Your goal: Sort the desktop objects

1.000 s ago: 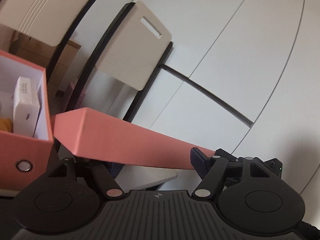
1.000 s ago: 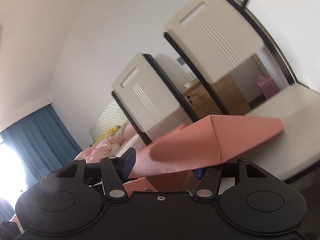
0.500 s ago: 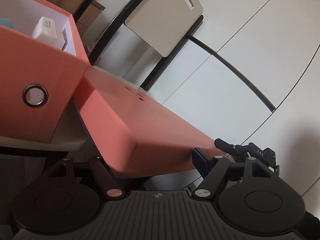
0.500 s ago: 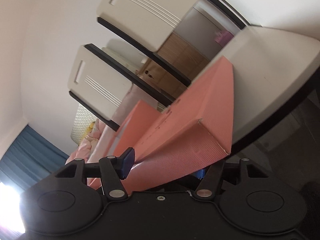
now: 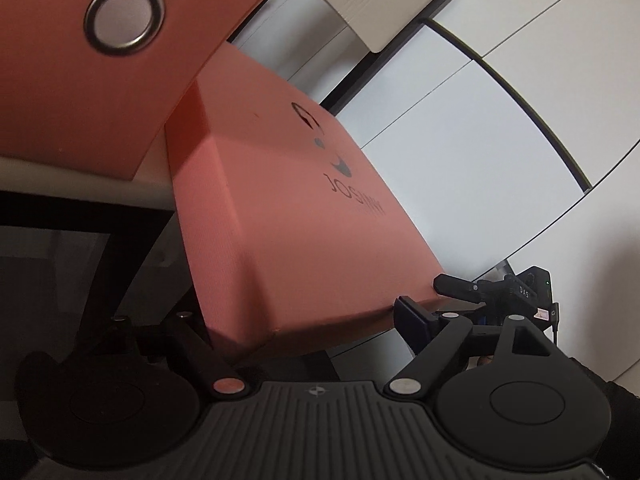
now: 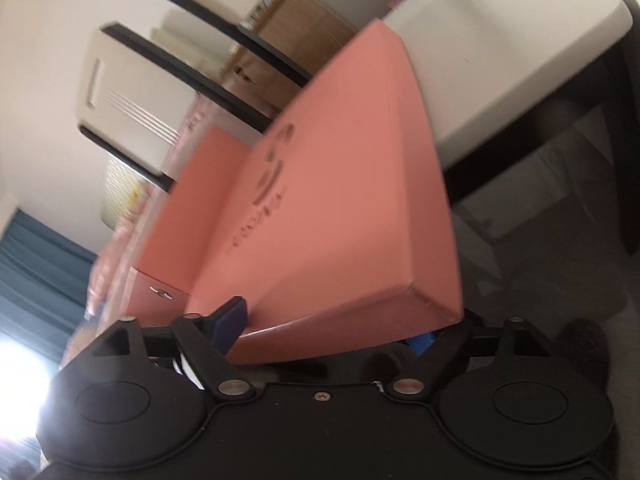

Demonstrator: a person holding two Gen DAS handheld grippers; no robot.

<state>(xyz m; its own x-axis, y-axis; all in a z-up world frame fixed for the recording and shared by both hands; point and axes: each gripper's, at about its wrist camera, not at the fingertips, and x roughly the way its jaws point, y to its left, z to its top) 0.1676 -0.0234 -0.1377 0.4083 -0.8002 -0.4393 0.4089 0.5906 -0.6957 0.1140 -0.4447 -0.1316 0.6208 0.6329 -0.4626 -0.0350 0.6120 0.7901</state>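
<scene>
Lid [image 5: 288,216] hangs off the tabletop [image 6: 500,52] edge beside the box [image 5: 72,92], tilted steeply. I need to level it and square it over the box before lowering. Left hand-held gripper [image 5: 320,320] and right hand-held gripper [image 6: 340,332] each clamp a lid rim, both pitched up.

Both tools [image 5: 304,320] [image 6: 340,328] are matte black, with silver pivot screws.

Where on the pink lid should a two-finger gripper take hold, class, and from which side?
Grip the pink lid by its shallow side rim, coming in edge-on from an end. The flat top is too broad to span, while the thin rim fits between fingers, as the left gripper and right gripper show at opposite ends.
</scene>
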